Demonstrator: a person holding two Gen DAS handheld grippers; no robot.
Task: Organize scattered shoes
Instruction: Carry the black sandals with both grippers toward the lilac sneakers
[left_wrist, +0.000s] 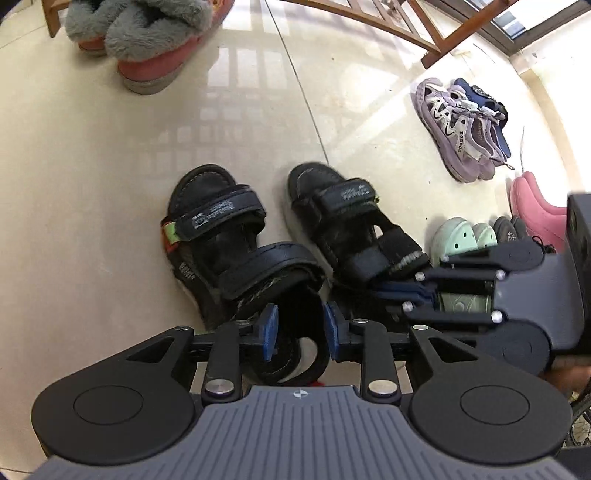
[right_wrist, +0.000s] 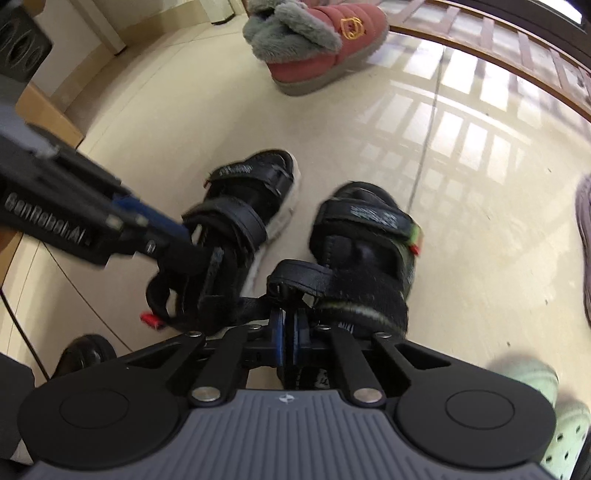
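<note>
Two black strap sandals lie side by side on the tiled floor, toes pointing away. The left sandal (left_wrist: 229, 243) (right_wrist: 236, 229) has its heel loop between the blue pads of my left gripper (left_wrist: 301, 332) (right_wrist: 173, 229). The jaws stand apart and do not squeeze the loop. My right gripper (right_wrist: 287, 338) (left_wrist: 386, 291) is at the heel of the right sandal (left_wrist: 351, 221) (right_wrist: 365, 243). Its pads are pressed together on that sandal's thin heel strap (right_wrist: 299, 280).
Grey-furred pink slippers (left_wrist: 147, 40) (right_wrist: 314, 44) sit far ahead by a wooden rack (left_wrist: 424, 33). To the right are purple sandals (left_wrist: 461, 129), a navy shoe (left_wrist: 480, 94), a pink shoe (left_wrist: 535, 203) and mint clogs (left_wrist: 461, 236) (right_wrist: 554, 417). Bare tile lies ahead of the sandals.
</note>
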